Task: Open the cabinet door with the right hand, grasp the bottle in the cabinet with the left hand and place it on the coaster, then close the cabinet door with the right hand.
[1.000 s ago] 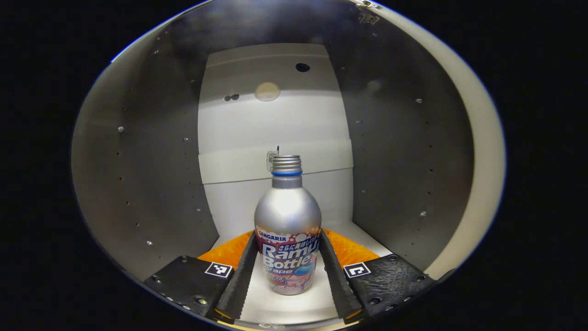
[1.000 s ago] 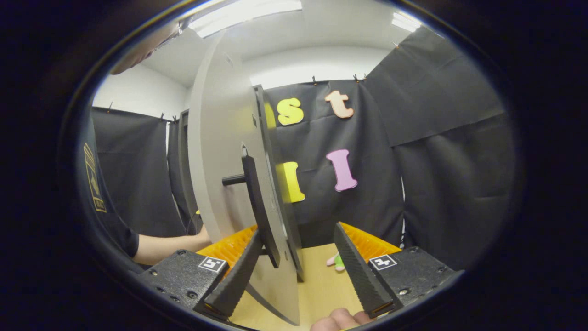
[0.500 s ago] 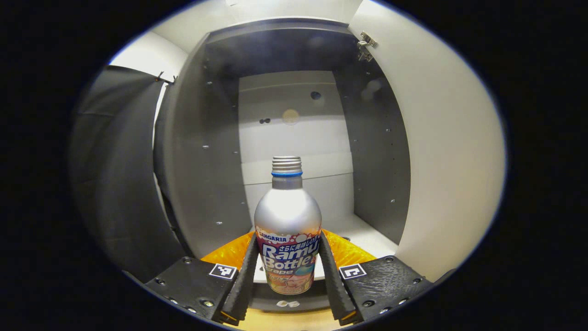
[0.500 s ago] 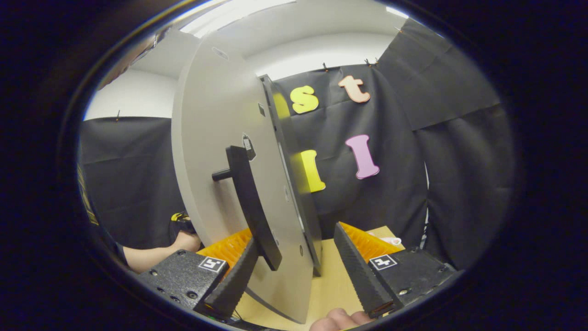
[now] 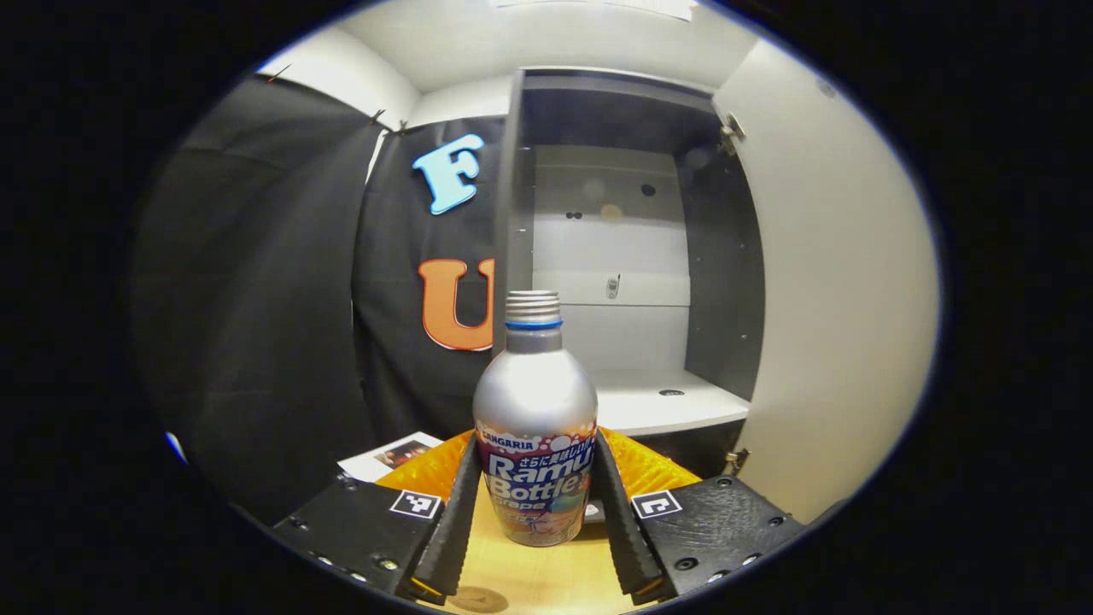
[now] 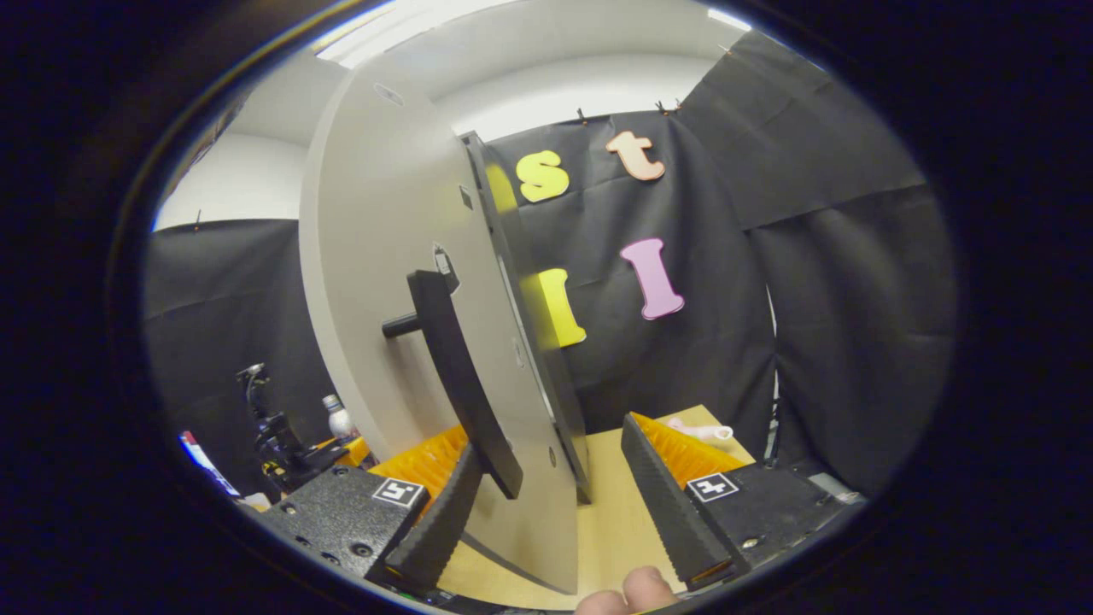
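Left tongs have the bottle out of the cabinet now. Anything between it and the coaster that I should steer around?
The coaster's place can't be told from these views, so the path can't be fully judged. The bottle sits clamped in the left tongs, above bare wooden table. The open cabinet door stands to its right.

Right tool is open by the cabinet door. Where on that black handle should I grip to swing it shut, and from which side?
Grip the lower end of the black handle, where the bar stands off the cabinet door. Come from the front, along the right tool: its open fingers already straddle the bar's lower tip and the door's edge.
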The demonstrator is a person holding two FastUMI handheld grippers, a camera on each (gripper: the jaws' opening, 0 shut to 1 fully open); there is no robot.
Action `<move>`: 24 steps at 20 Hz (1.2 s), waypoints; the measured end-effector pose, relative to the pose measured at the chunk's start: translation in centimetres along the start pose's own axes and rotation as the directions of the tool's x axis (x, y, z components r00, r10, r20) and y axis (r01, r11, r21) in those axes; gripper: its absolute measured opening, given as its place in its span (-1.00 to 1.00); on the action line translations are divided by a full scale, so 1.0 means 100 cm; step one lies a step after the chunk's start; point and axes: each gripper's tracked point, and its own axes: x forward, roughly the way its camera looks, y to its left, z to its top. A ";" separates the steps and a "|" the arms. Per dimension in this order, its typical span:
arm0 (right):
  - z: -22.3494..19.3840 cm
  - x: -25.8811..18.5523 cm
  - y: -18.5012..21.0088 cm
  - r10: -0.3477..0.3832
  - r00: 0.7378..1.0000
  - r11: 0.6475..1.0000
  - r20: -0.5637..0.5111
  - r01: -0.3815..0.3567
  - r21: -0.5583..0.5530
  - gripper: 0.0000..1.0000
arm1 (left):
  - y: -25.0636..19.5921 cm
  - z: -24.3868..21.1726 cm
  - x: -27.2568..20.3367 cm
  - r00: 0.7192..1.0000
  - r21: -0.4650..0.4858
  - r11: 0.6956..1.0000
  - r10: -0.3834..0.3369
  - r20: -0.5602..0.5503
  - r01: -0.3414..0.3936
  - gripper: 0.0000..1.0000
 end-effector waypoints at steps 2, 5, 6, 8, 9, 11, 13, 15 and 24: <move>0.000 -0.001 0.000 -0.014 1.000 1.000 -0.001 0.014 -0.007 0.82 | 0.022 -0.023 -0.021 1.000 0.046 0.999 0.012 0.013 -0.012 0.32; -0.003 -0.004 -0.006 -0.052 0.999 0.998 -0.006 0.052 0.029 0.97 | 0.029 -0.073 -0.038 1.000 0.080 0.997 -0.021 -0.002 0.021 0.33; -0.002 -0.004 -0.003 -0.058 0.998 0.998 -0.006 0.058 0.028 0.98 | 0.032 -0.094 -0.043 0.999 0.098 0.995 -0.029 -0.019 0.030 0.32; -0.001 -0.004 -0.001 -0.073 0.997 0.997 -0.011 0.073 -0.005 0.98 | 0.040 -0.127 -0.047 0.999 0.120 0.992 -0.030 -0.036 0.034 0.33; 0.000 -0.003 -0.001 -0.086 0.996 0.996 -0.017 0.085 -0.037 0.98 | 0.043 -0.141 -0.049 0.999 0.122 0.992 -0.021 -0.041 0.026 0.33; 0.003 -0.006 -0.003 -0.128 0.992 0.986 -0.021 0.125 -0.108 0.98 | 0.051 -0.166 -0.048 0.999 0.132 0.991 0.002 -0.051 0.005 0.32; 0.003 -0.008 -0.001 -0.151 0.987 0.978 -0.055 0.141 -0.152 0.98 | 0.059 -0.192 -0.045 0.996 0.157 0.988 0.022 -0.083 -0.009 0.32; 0.006 -0.015 -0.002 -0.165 0.984 0.966 -0.065 0.148 -0.210 0.97 | 0.057 -0.210 -0.039 0.997 0.168 0.986 0.022 -0.067 -0.011 0.33; -0.032 -0.042 -0.012 -0.237 0.961 0.925 -0.144 0.178 -0.336 1.00 | 0.065 -0.258 -0.034 0.992 0.159 0.984 0.090 -0.084 -0.076 0.33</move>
